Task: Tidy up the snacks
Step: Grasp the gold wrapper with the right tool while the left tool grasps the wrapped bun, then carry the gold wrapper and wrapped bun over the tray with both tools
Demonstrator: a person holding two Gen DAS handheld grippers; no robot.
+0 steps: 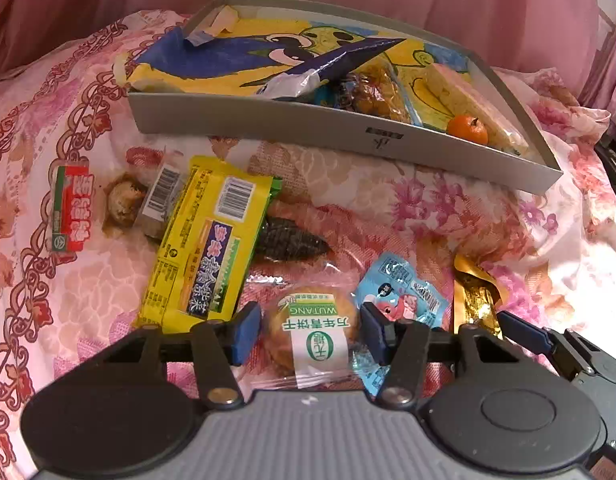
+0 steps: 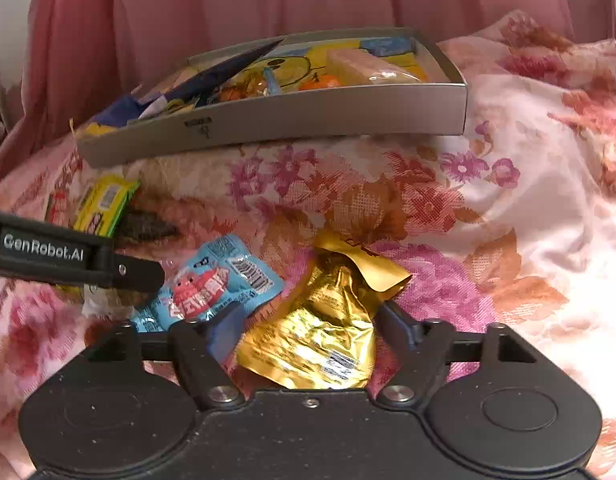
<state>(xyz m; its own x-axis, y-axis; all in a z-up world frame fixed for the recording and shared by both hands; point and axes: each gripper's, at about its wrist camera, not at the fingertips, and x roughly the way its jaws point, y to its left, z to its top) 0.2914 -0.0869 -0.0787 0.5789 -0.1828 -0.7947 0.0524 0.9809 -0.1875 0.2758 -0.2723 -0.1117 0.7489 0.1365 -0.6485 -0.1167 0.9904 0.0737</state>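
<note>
With your left claw [image 1: 308, 334] open around the round biscuit pack [image 1: 312, 330] and your right claw [image 2: 308, 330] open around the gold packet [image 2: 315, 340], close gently, then lift toward the grey box [image 1: 308, 126].

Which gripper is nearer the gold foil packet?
Right. The right gripper straddles the gold foil packet, jaws open. The left gripper sits beside it, around the round biscuit pack.
</note>
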